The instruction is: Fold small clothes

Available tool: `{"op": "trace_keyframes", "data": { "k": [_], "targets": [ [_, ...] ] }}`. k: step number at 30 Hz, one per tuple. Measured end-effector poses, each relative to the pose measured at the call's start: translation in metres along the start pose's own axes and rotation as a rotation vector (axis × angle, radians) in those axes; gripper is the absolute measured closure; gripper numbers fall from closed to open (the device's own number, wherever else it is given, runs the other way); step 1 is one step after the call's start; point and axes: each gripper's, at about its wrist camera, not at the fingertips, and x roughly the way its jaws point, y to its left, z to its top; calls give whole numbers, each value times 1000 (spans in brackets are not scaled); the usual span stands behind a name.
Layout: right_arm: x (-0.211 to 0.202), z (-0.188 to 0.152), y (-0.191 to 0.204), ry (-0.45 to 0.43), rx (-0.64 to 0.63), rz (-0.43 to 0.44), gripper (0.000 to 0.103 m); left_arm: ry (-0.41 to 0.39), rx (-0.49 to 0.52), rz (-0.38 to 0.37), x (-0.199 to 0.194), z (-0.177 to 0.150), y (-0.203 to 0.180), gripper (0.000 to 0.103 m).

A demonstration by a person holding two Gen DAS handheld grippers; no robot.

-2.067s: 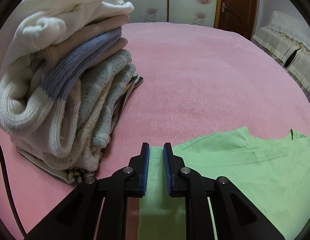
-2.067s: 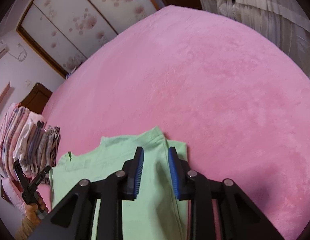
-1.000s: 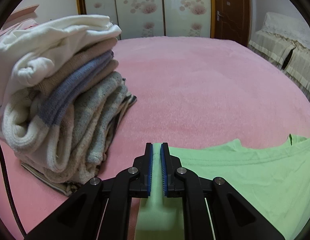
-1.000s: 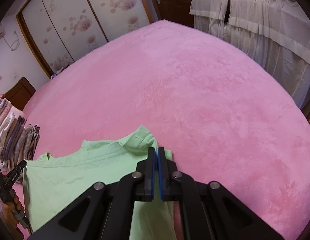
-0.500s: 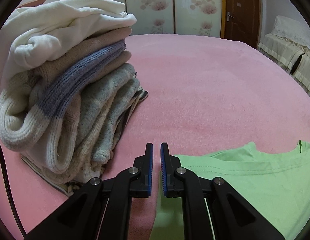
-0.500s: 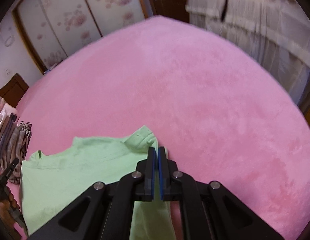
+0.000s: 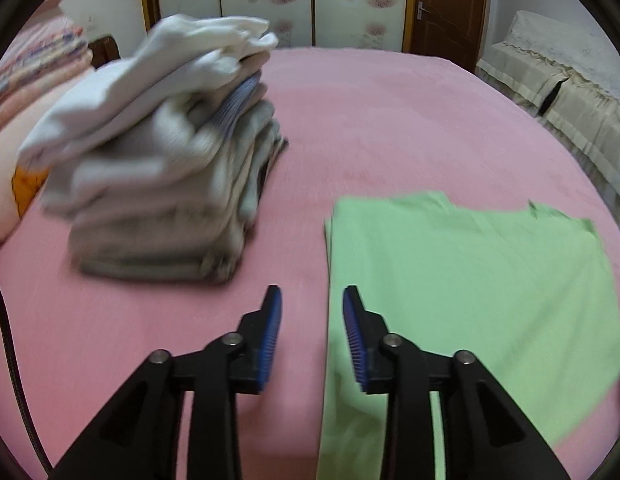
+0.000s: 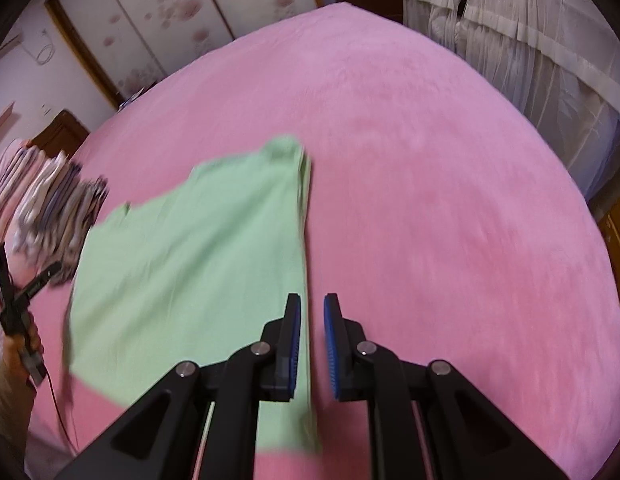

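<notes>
A light green shirt lies flat on the pink bed, its sides folded in so both long edges run straight. My left gripper is open and empty, raised over the shirt's left edge near the hem. My right gripper is open and empty, raised over the shirt's right edge. The left gripper also shows at the left rim of the right wrist view, held in a hand.
A tall stack of folded clothes stands on the pink bed left of the shirt; it also shows in the right wrist view. A curtained piece of furniture stands beyond the bed's right edge. Wardrobe doors line the far wall.
Both grippers were shut on the shirt's edges; now both have opened, let go and pulled up and back. The shirt lies flat with its sides folded in.
</notes>
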Motion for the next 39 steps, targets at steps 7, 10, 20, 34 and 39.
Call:
{"op": "trace_keyframes", "data": {
  "k": [7,10,20,34,39],
  "targets": [
    [-15,-63,-8,23,35,73,91,132,-101,-49,-44,-84,25,59],
    [-11,-71,-10,33,59,81,88,169,-203,-111,-49,-112,38,59],
    [6,-78,-28,25,190,154,61,183,-481,-307,-31,-153,50,59],
    [12,-88,-29,-22,251,207,99,122,-673,-351,0,-168,41,97],
    [-8,-87,-20,-37,227,165,100,110,-606,-281,-17,-159,39,98]
  ]
}}
